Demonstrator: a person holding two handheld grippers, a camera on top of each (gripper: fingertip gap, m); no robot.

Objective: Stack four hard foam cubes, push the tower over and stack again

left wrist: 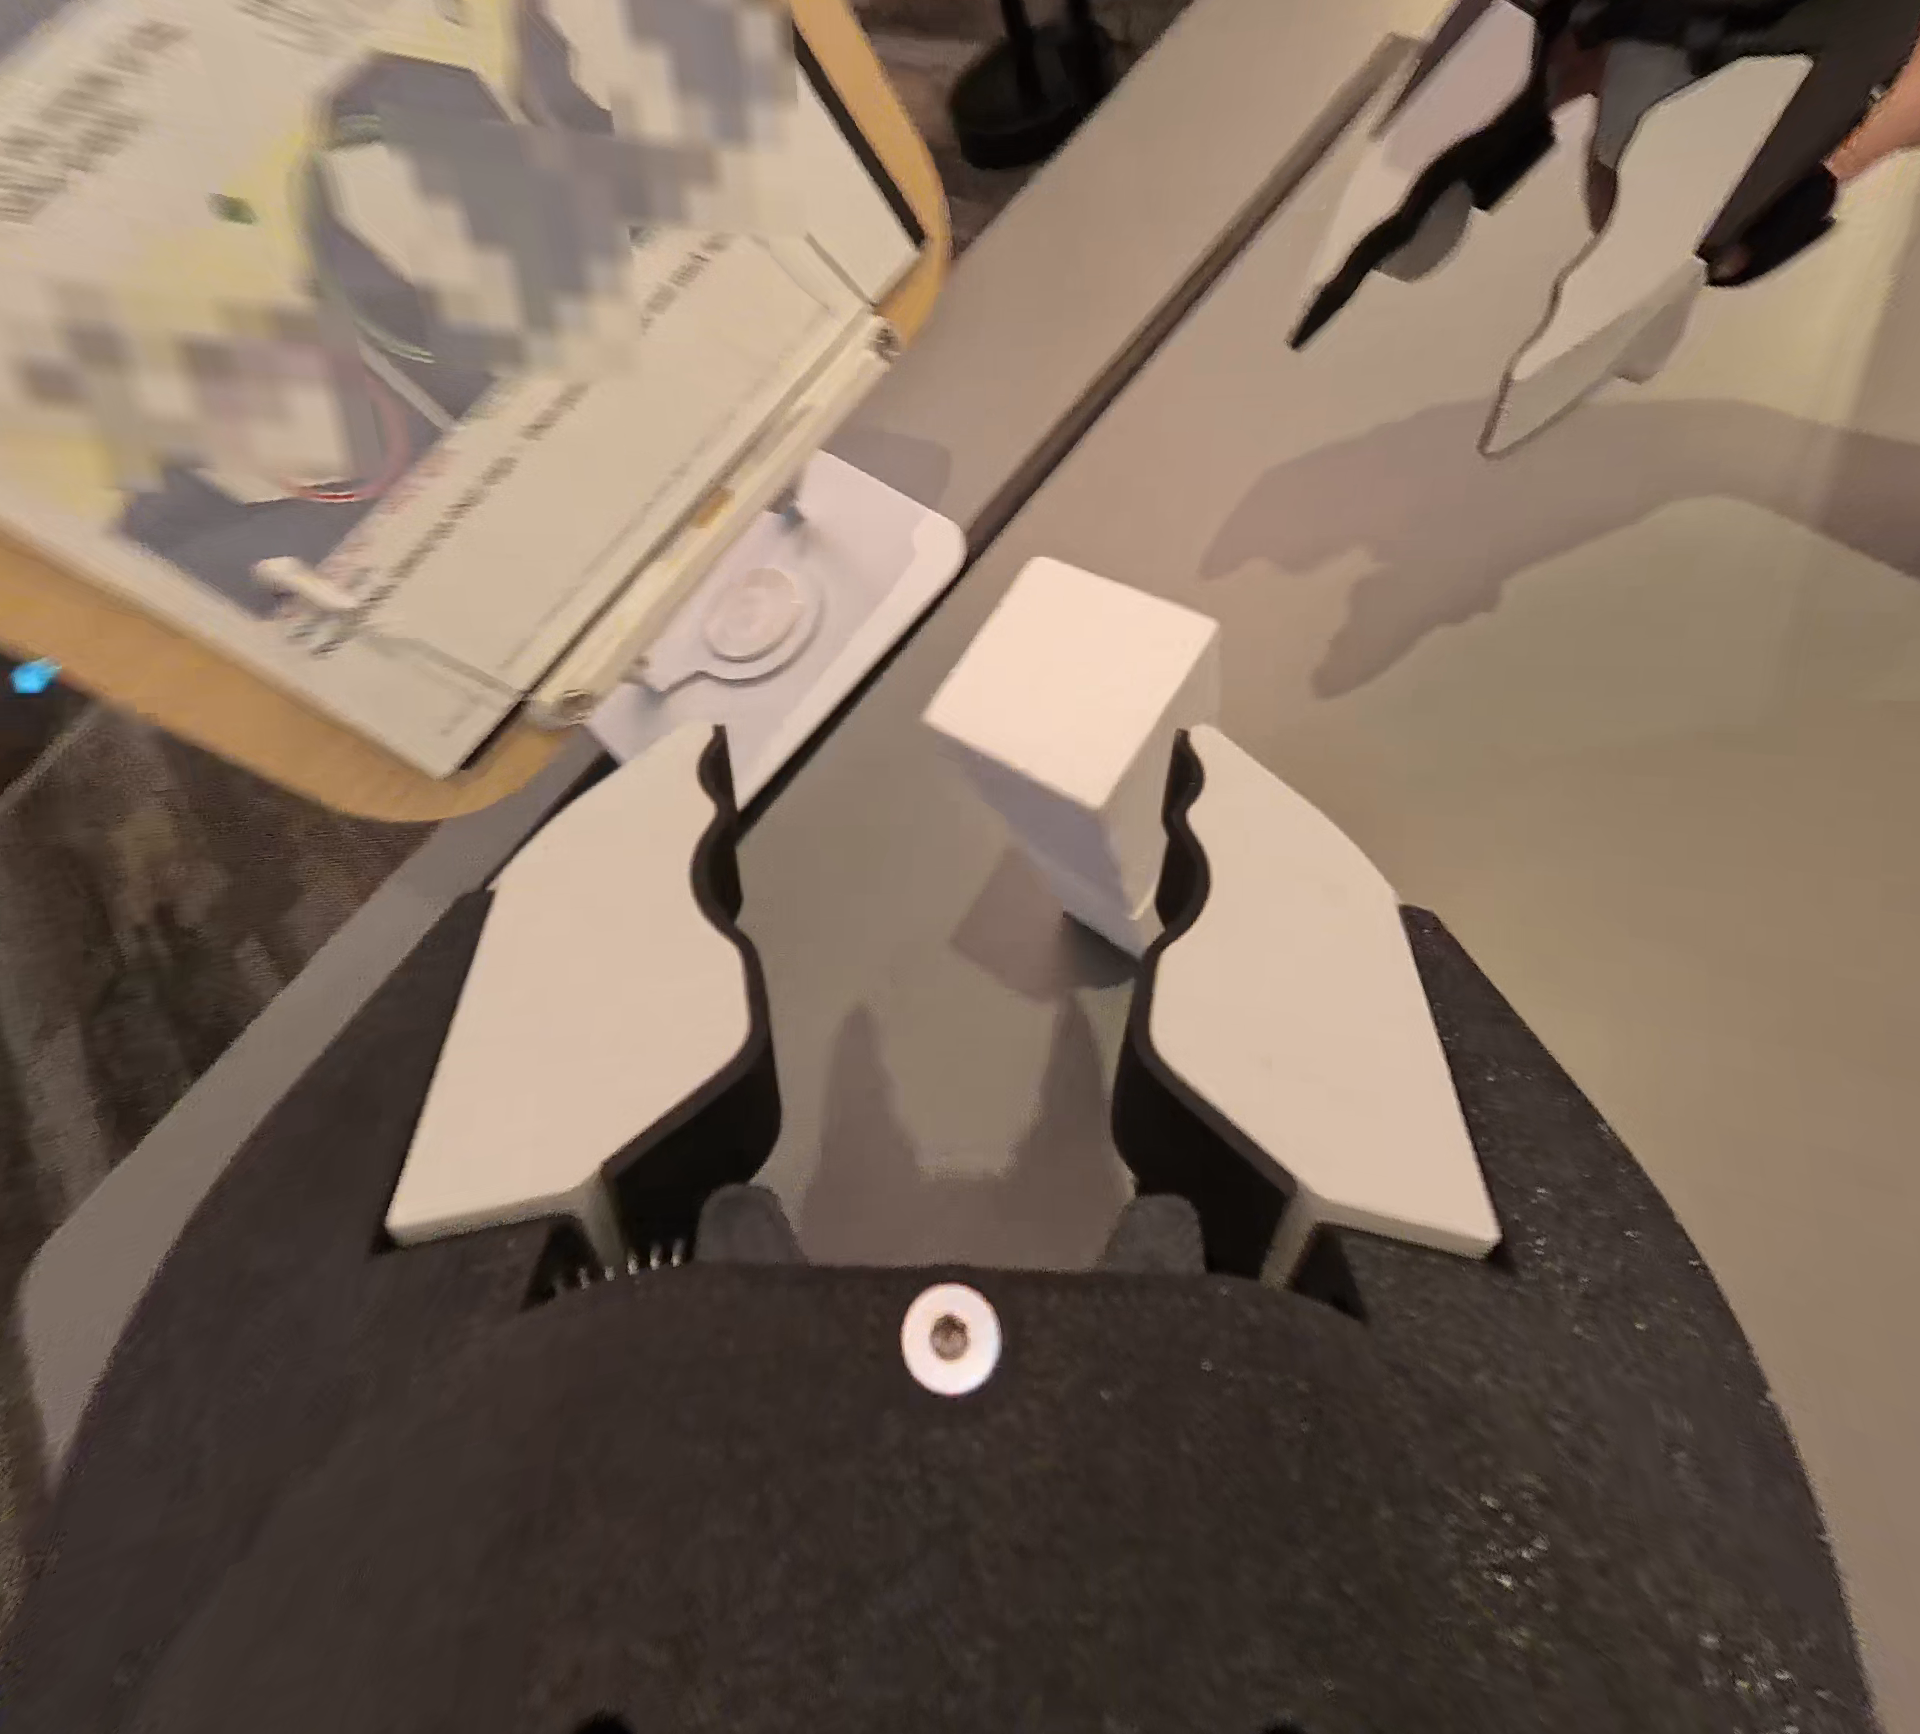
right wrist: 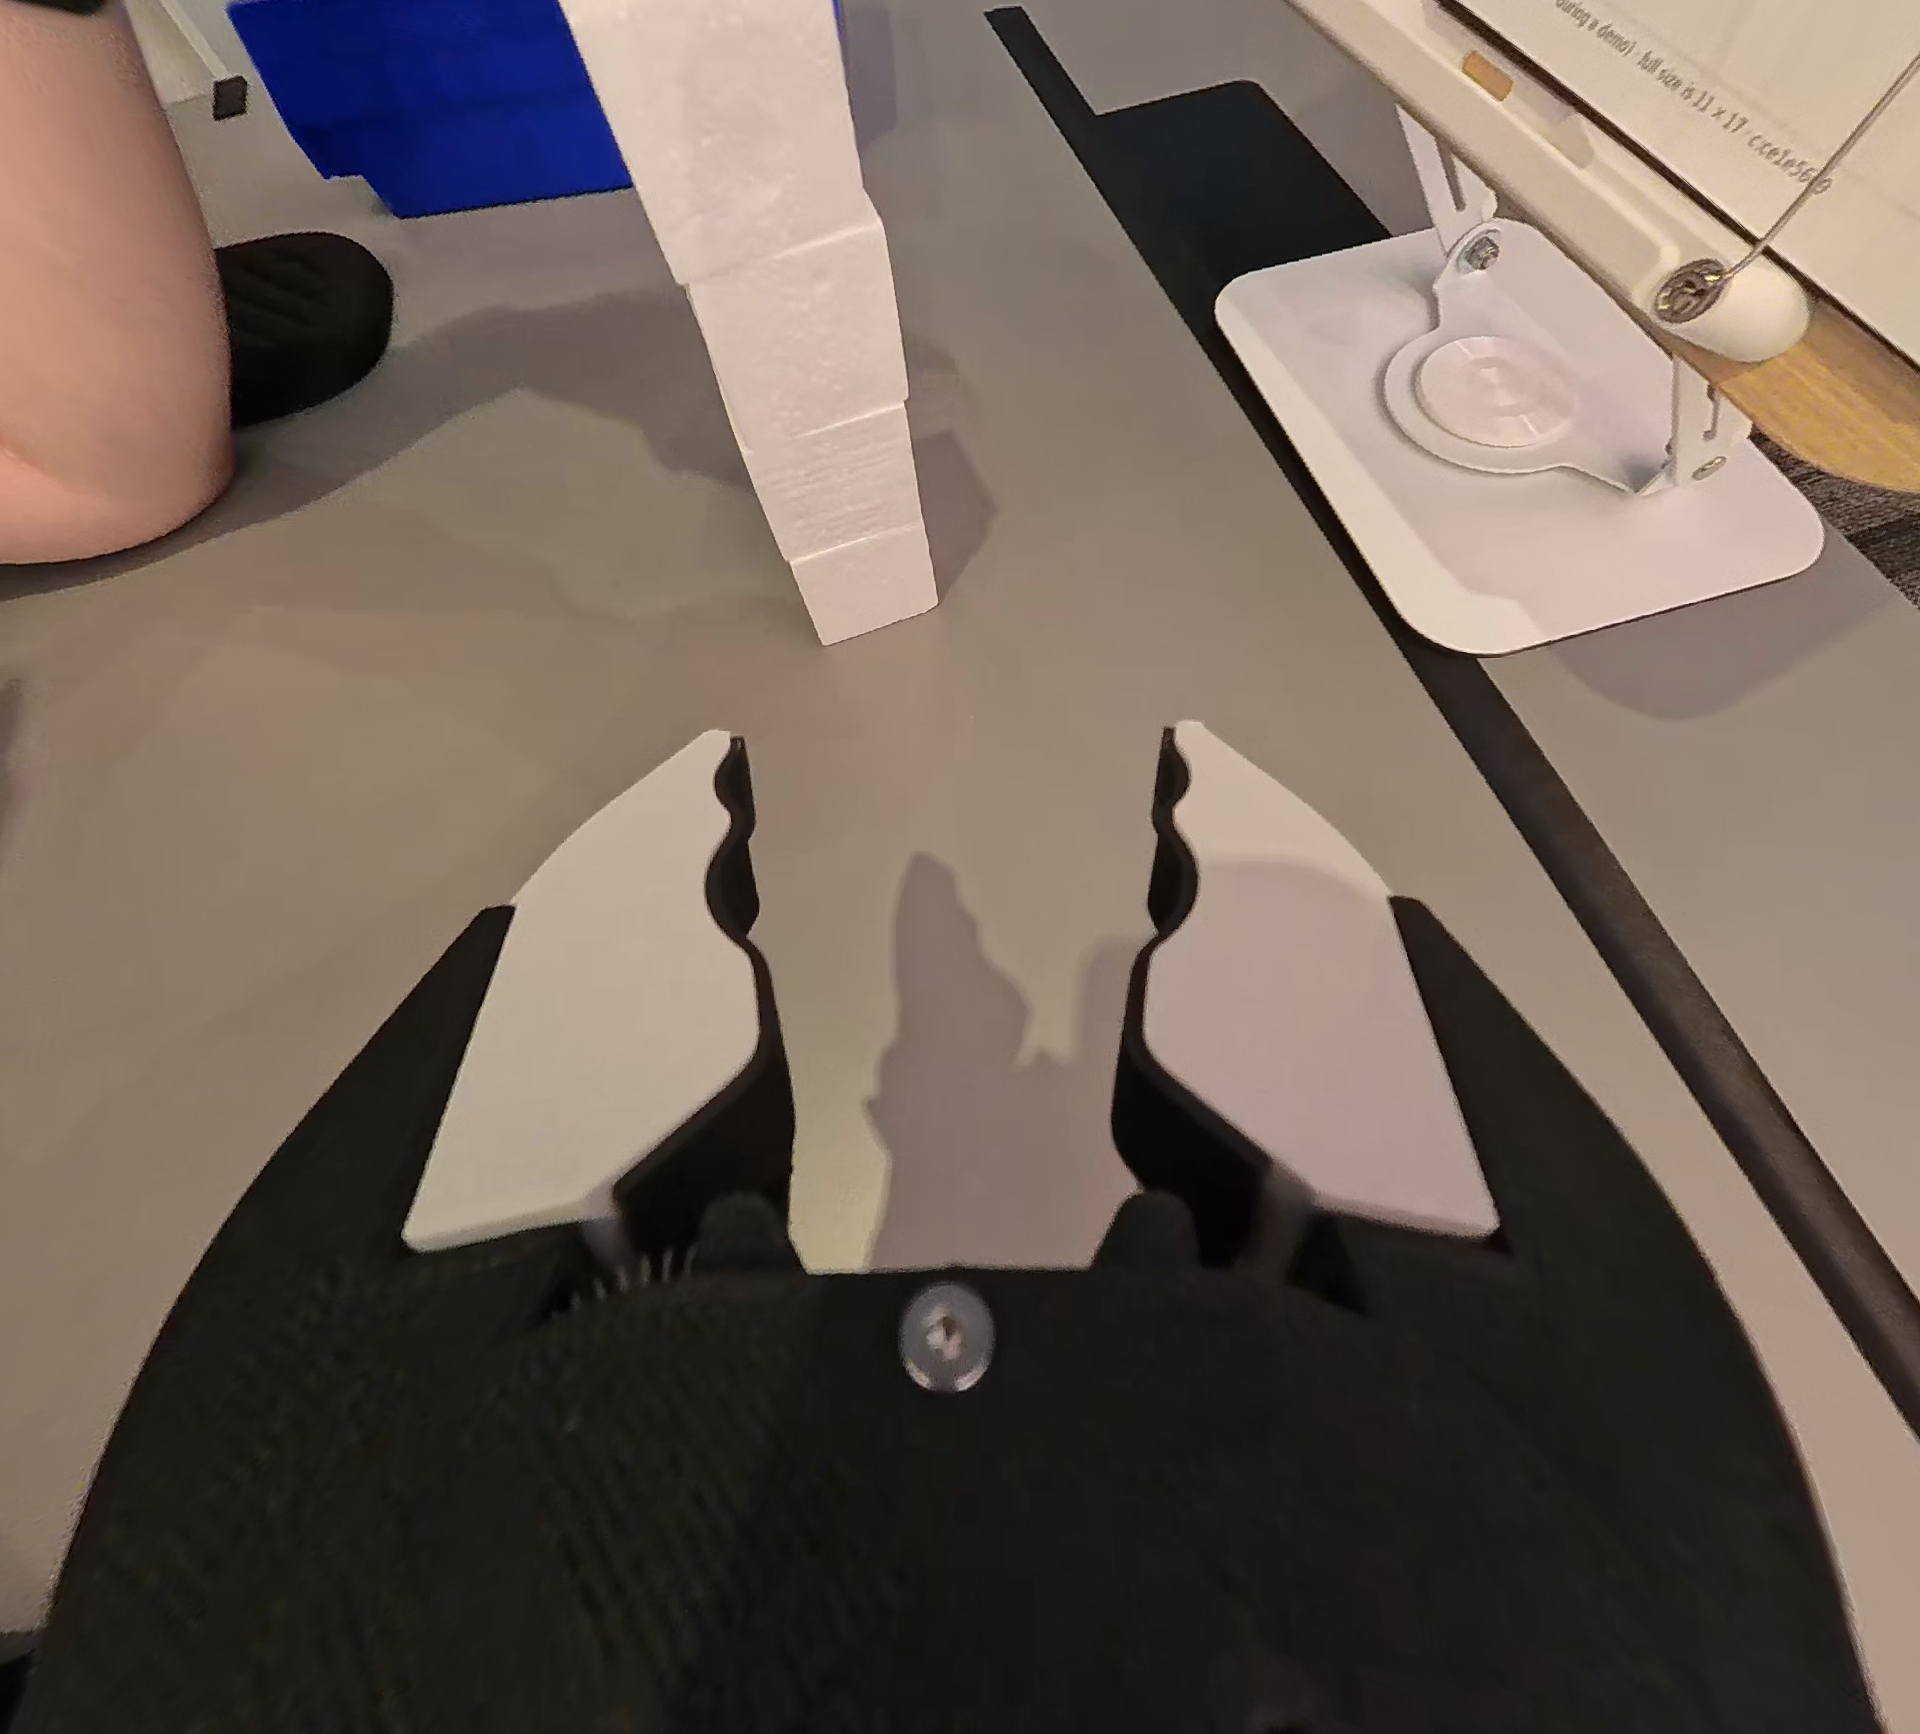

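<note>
A: Right gripper (right wrist: 951,734) first. Jaws?

B: Apart, nothing between. Only bare grey table (right wrist: 416,749) and shadow in the gap. Held low, looking along the tabletop.

A: Tower from there?

B: Straight ahead and a touch left of the centre line, well clear of the fingertips. Four white foam cubes (right wrist: 790,313), one atop another, long axis upright. Seems to lean left toward the top, probably just the wide lens. Edges slightly stepped between layers.

A: Left gripper (left wrist: 951,739)?

B: Jaws apart as well, gripping nothing. Held high, looking down on the tower's top face (left wrist: 1070,676). Top face just beyond the fingertips, offset toward the right finger. Lower cubes running down close along that finger's inner edge. Touching or just beside: cannot tell.

A: Nearer of the two, then?

B: Left, clearly. Right well apart, out on the tower's far side in the left view.

A: Step in hand?

B: Stack looks complete, so probably the push-over. Sideways nudge high on the column from the left gripper looks the shortest route.

A: Farther out?

B: White base plate (right wrist: 1558,562) of a board stand off to the right, blue bin (right wrist: 468,74) behind the tower. Risk of cubes tumbling toward either.
</note>
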